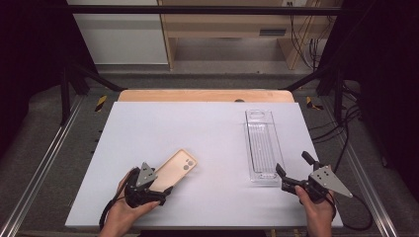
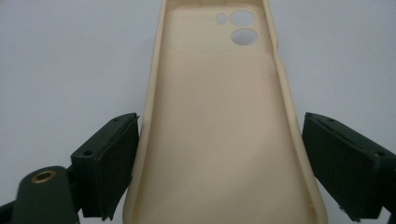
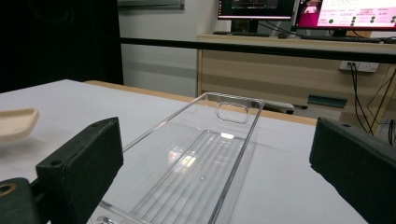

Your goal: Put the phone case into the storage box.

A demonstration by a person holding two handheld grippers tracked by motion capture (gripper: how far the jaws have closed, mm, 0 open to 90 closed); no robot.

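Observation:
A beige phone case (image 1: pixel 175 168) lies hollow side up on the white table (image 1: pixel 163 123), near the front left, with its camera holes at the far end. My left gripper (image 1: pixel 160 182) is at the case's near end. In the left gripper view the case (image 2: pixel 219 79) runs between the jaws and both pads meet its long edges, so the left gripper (image 2: pixel 219 121) is shut on it. A clear plastic tray (image 1: pixel 262 143) lies lengthwise at the right. My right gripper (image 1: pixel 292 166) stands open just right of the tray's near end. In the right gripper view the tray (image 3: pixel 196 172) stretches ahead between the right gripper (image 3: pixel 215 126) jaws, untouched.
Metal rails (image 1: pixel 44 163) run along both sides of the table, and cables (image 1: pixel 346 128) lie on the floor at the right. A wooden desk (image 3: pixel 280 70) with monitors stands beyond the far edge. The case's end (image 3: pixel 16 122) shows at the left of the right gripper view.

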